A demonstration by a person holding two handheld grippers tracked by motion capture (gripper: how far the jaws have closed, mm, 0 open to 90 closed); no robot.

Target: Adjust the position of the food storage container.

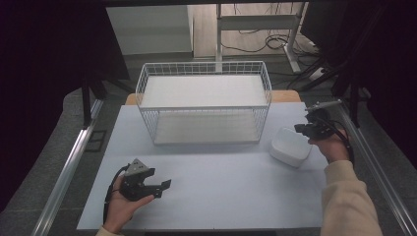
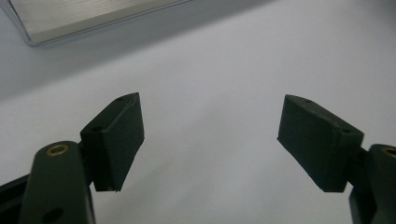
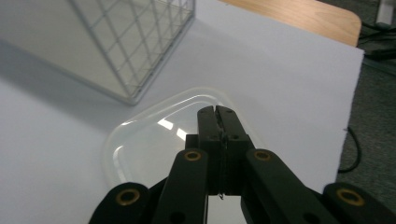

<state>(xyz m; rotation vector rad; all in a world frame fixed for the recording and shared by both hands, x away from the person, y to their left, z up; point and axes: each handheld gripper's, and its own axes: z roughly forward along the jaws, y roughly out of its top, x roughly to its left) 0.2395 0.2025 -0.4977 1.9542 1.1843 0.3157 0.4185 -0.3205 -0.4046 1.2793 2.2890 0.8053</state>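
A white, rounded-square plastic container (image 1: pixel 290 146) lies on the pale table (image 1: pixel 216 196) at the right, just off the front right corner of a white wire basket (image 1: pixel 204 108). My right gripper (image 1: pixel 301 129) hovers at the container's far right edge, its jaws pressed together with nothing between them. In the right gripper view the shut gripper (image 3: pixel 215 112) hangs over the translucent container (image 3: pixel 149 140), with the basket's corner (image 3: pixel 140 56) beyond it. My left gripper (image 1: pixel 163 189) rests low at the front left, open. Its jaws (image 2: pixel 211 98) stand wide apart over bare table.
The two-level basket stands at the table's back middle. Metal rails (image 1: pixel 69 172) run along both sides of the table. A silvery bar (image 2: pixel 84 16) crosses the top left of the left gripper view. A wooden edge (image 3: pixel 303 14) and cables lie past the table.
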